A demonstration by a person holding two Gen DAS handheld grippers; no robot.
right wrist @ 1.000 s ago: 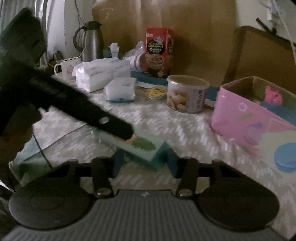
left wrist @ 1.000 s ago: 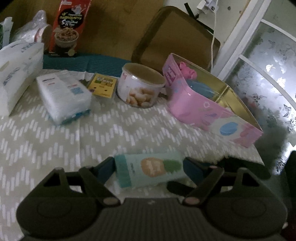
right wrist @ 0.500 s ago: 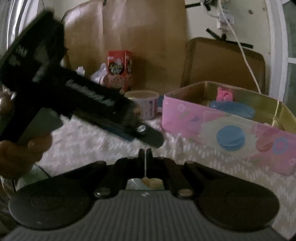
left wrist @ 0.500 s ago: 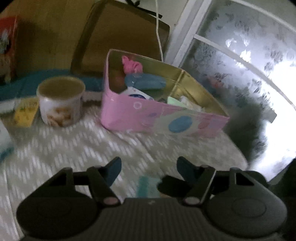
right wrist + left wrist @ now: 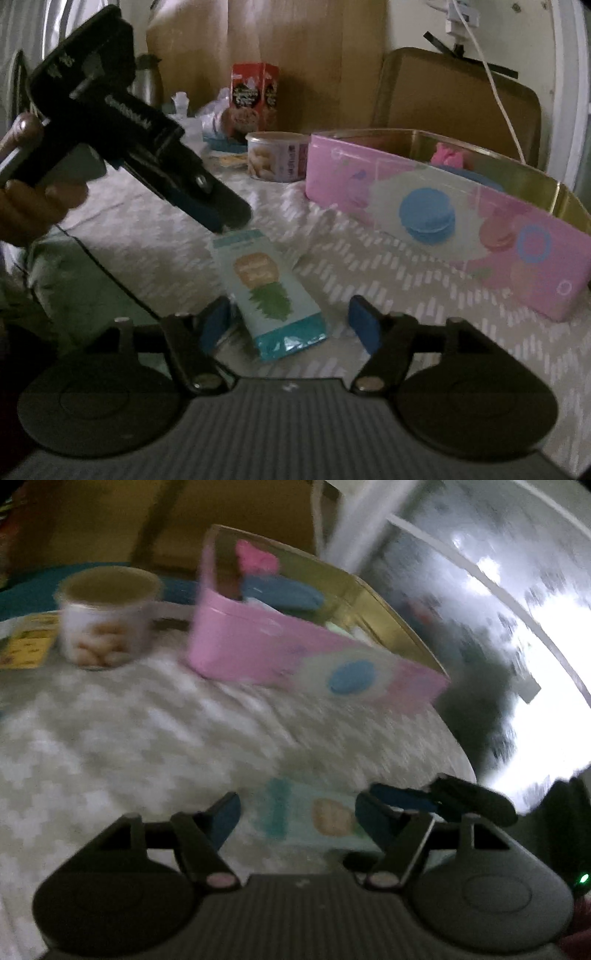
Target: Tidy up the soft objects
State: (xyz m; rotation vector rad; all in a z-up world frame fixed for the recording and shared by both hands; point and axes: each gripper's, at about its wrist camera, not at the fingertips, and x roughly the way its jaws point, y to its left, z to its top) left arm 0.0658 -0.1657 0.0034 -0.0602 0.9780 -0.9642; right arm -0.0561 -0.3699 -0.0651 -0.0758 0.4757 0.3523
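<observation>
The teal tissue packet (image 5: pixel 271 293) lies flat on the patterned tablecloth (image 5: pixel 369 266), near the pink tin (image 5: pixel 443 218). The right gripper (image 5: pixel 291 325) has just been opening, its jaws spread either side of the packet without pressing it. The left gripper (image 5: pixel 295 812) is also spread, its tips at the packet's far end.

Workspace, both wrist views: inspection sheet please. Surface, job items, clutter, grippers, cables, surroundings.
Surface: table under a grey-white zigzag cloth.
Job's things: tissue pack with pineapple print lies flat on the cloth; pink tin stands open with a pink item and a blue item inside.
Clutter: biscuit tub, red box, yellow packet behind.
Grippers: right gripper open, jaws just opened, pack between the fingers, not pressed. Left gripper open, straddling the pack's other end; its tip sits just above that end.
Cables: white cable down the wall behind the tin.
Surroundings: frosted window, brown board.
</observation>
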